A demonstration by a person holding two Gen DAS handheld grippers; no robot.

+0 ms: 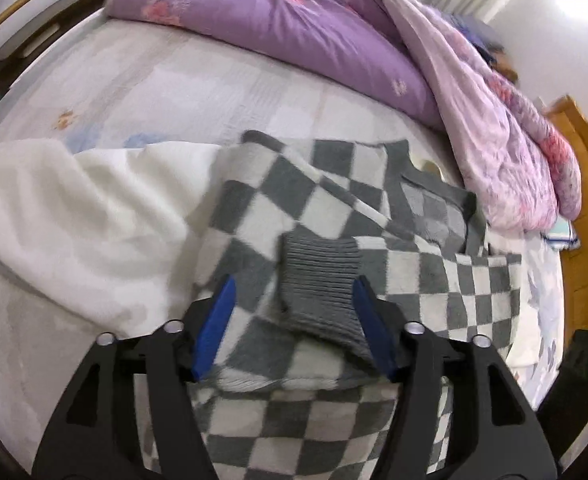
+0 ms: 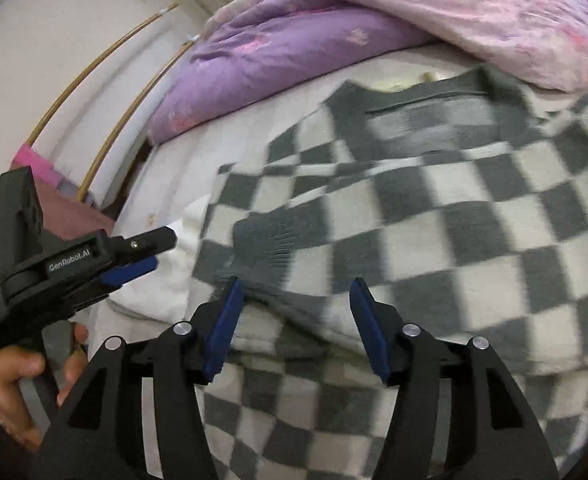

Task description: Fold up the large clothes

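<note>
**A:** Checkered grey-and-white knit sweater (image 1: 333, 208) is on the bed (image 1: 166, 92), lying partly over a white garment (image 1: 74, 216). Purple quilt (image 1: 278, 24) is bunched along the far side.

**B:** Fold state?

**A:** Partial, by my read. One sleeve is brought in over the body; its ribbed grey cuff (image 1: 319, 284) lies on top of the checks. A thick doubled edge shows just ahead of both grippers, so the near part looks turned up over itself. Collar (image 2: 425, 96) end is flat toward the quilt.

**B:** Grippers?

**A:** Left gripper (image 1: 294, 320): jaws spread, the cuff lies between the blue pads (image 1: 216, 320), no clamp on it. Right gripper (image 2: 294, 320): jaws apart too, over the doubled edge, nothing pinched. In the right wrist view the left gripper sits off the sweater's left side, above the white garment, in the person's hand (image 2: 18, 384).

**B:** Left to do?

**A:** Cannot see the other sleeve, so can't confirm it is in. Outline is still large and uneven, not a compact stack. I'd guess remaining sleeve check, then at least one more fold of body toward collar, then squaring edges.

**B:** Risks?

**A:** Thick soft knit, folds may spring open. The white garment underneath could drag along.
</note>
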